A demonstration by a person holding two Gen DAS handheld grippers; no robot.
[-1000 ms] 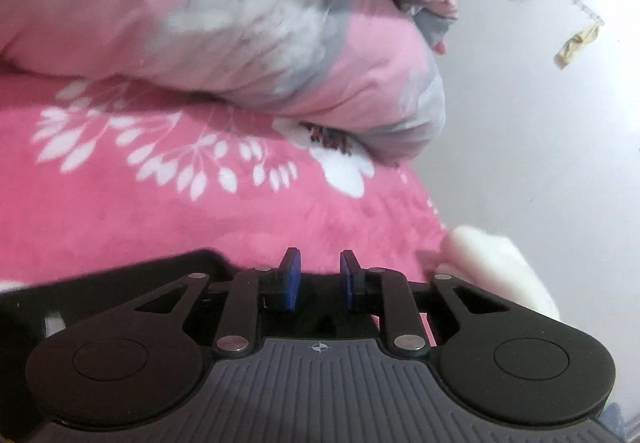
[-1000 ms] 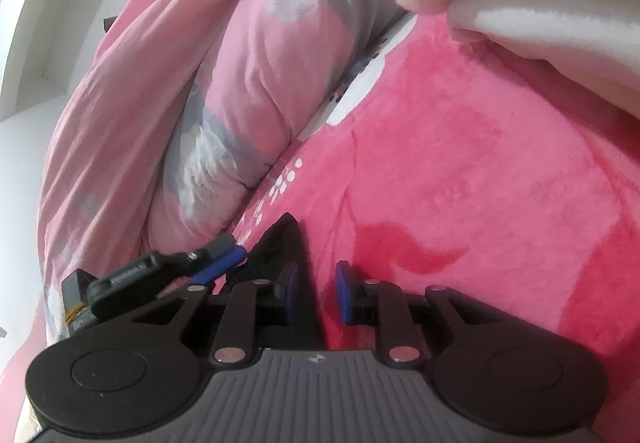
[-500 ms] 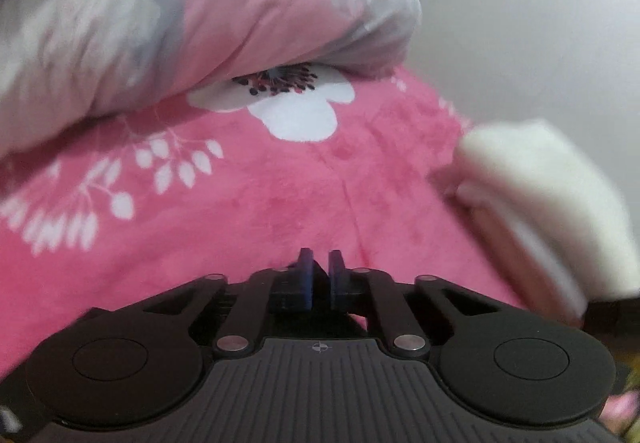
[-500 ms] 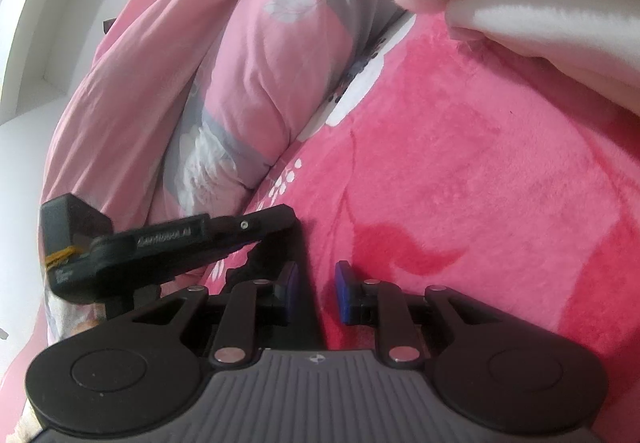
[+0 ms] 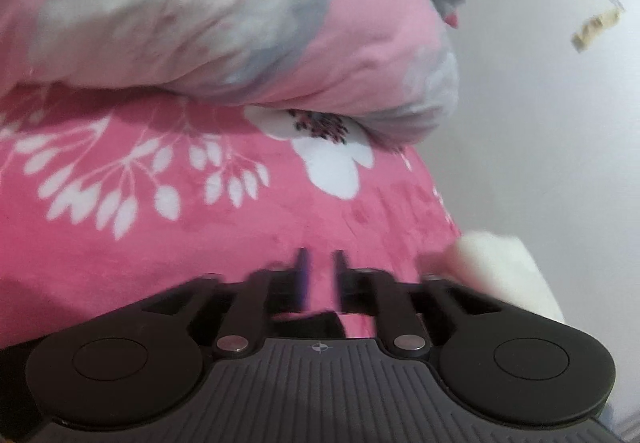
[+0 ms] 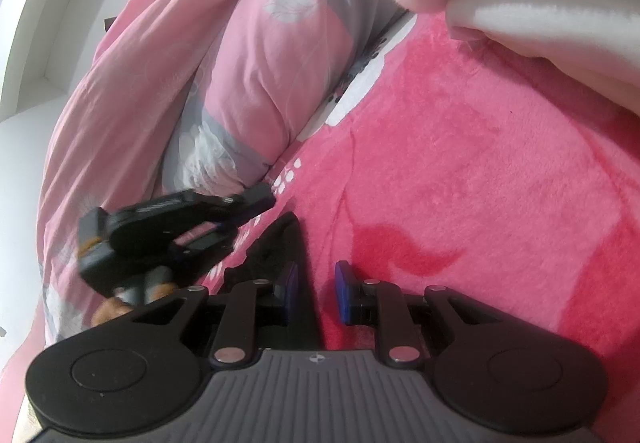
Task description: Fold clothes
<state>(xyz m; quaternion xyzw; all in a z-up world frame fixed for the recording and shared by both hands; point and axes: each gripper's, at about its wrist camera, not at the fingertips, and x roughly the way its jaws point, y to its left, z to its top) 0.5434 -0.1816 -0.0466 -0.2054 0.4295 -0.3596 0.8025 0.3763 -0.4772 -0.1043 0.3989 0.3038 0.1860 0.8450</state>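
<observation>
dark garment: black cloth (image 6: 280,255) lies flat on the pink blanket (image 6: 480,183), directly under and just ahead of the right gripper (image 6: 316,293). Only a pointed corner shows; the rest is hidden under the gripper body.
long axis: the visible edge runs away from the right gripper along its pointing line, tip furthest out. Full extent I cannot tell.
right gripper: jaws part open, gap clear, left pad over the cloth edge but not pinching it.
left gripper: (image 5: 320,275) jaws opening, nothing between them, only blanket below. In the right wrist view it sits to the left of the cloth tip, just beside it.
nearer hand: right is on top of the cloth; left is beside the tip, so my guess is it takes the corner.
white fleece: (image 5: 500,271) just right of the left gripper; in the right wrist view it hangs ahead, upper right.
quilt: rolled pink and grey bundle (image 5: 240,23) well ahead of both.
risk: blurred left view, corner position is approximate.
</observation>
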